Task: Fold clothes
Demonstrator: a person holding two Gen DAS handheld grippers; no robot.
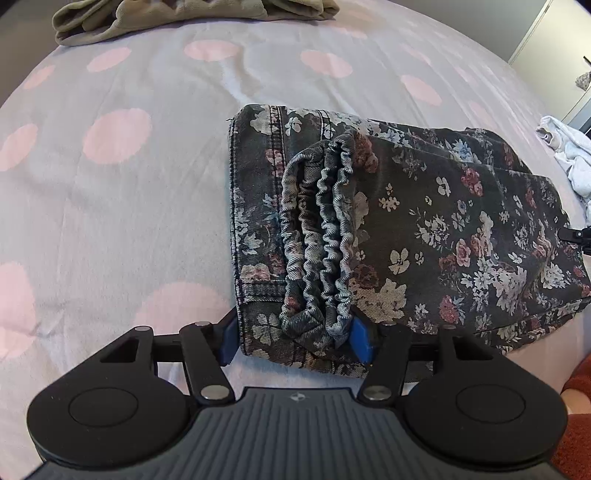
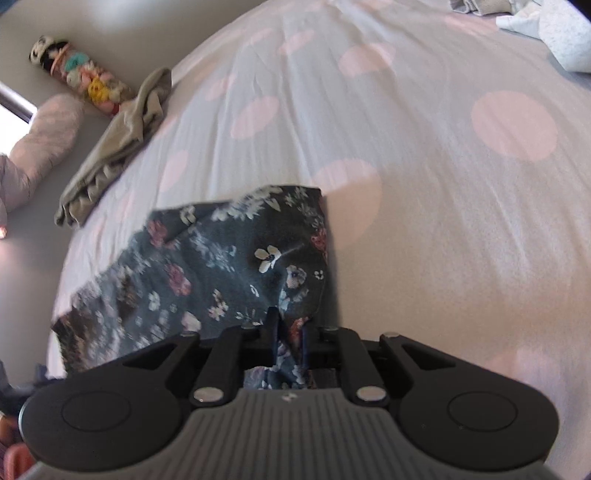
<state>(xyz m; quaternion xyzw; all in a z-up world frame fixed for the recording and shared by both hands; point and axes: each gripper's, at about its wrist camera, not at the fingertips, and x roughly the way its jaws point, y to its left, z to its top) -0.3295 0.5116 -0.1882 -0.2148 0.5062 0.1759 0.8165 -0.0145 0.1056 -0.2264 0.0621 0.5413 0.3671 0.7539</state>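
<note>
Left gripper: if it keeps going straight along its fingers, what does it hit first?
The folded floral pants. The left gripper already has their gathered elastic waistband between its blue pads, so straight on means more of that bundle, then probably the polka-dot bedsheet beneath; depth is unclear.

I am working over a bed whose pale sheet (image 1: 147,206) is showing large pink dots. Off its edge, a grey floor (image 2: 22,48) is catching bright daylight from a window (image 2: 14,101), and a pale wall (image 1: 546,33) is rising beyond the far corner.
</note>
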